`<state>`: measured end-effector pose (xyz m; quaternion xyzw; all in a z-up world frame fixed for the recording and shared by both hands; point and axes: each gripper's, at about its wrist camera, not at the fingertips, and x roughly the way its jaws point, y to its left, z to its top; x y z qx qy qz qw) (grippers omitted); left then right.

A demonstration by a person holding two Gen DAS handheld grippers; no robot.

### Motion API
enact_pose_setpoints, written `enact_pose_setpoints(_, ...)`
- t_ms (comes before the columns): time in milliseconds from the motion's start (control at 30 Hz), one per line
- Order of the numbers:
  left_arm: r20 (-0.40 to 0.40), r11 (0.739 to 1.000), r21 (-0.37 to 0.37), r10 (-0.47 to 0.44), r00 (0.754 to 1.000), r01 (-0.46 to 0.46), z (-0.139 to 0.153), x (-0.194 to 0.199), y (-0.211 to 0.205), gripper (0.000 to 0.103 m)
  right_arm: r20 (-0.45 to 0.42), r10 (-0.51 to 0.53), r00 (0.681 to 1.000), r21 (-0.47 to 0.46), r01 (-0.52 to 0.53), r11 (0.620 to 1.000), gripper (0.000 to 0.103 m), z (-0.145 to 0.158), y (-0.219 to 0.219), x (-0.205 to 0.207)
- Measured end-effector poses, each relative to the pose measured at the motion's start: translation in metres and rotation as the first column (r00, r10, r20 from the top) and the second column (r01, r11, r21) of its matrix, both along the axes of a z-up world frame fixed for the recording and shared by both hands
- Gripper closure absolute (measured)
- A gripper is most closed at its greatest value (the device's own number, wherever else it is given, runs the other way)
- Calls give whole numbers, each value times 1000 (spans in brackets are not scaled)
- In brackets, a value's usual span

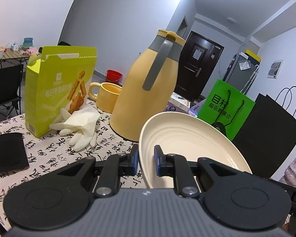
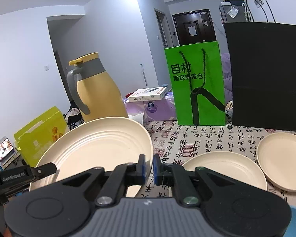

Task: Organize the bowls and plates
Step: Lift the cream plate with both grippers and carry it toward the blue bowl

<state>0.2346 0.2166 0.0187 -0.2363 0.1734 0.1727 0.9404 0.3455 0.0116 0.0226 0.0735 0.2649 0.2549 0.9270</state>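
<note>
Both claws clamp the same cream plate [image 2: 92,148], one on each side of the rim, plate lifted off the table [image 2: 207,138] and tilted.

Left gripper [image 1: 146,159]: jaws nearly closed, pinching the plate's left rim, one pad inside the plate and one outside. Right gripper [image 2: 149,167]: jaws fully closed down on the plate's right rim edge.

Landmark = held plate. Nearest on its right, in the right wrist view: second cream plate [image 2: 225,167] flat on the calligraphy-print tablecloth, just past the right claw. Third cream plate [image 2: 284,158] just beside that one, further right; can't tell if the two rims touch.

Left of the held plate, left wrist view: white rubber gloves [image 1: 79,126] on the cloth, leaning on an open lime-green snack box [image 1: 57,90]. Black flat item [image 1: 7,152] further left, at the table edge.

Behind the plate: yellow thermos jug [image 1: 146,90] with grey handle, upright. Yellow mug [image 1: 106,96] behind-left of the jug.

Behind-right of the plate: green paper bag [image 2: 197,83] upright, black paper bag [image 2: 266,75] just beside it on the right. Purple pack with a white box [image 2: 148,93] on top sits between jug and green bag.

Far back: dark door [image 2: 193,27].
</note>
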Motion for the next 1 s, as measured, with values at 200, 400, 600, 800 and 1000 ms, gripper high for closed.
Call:
enact_pose_setpoints(200, 13, 1000, 16, 1, 1000, -1, 10, -18, -12, 87, 15, -5, 1000, 17, 5, 1000, 96, 7, -10, -17)
enact_pose_setpoints(400, 29, 999, 36, -7, 1000, 6, 17, -37, -25, 87, 37, -12, 999, 33, 11, 999, 96, 16, -24, -38)
enact_pose_setpoints(600, 38, 999, 49, -16, 999, 14, 24, -53, -40, 87, 60, -21, 998, 33, 19, 999, 96, 22, -38, -58)
enact_pose_setpoints(800, 42, 997, 69, -32, 999, 29, 28, -65, -55, 87, 78, -35, 996, 35, 32, 999, 96, 27, -54, -75)
enact_pose_setpoints(1000, 45, 995, 89, -51, 998, 46, 30, -76, -73, 87, 83, -51, 995, 49, 47, 998, 96, 28, -71, -86)
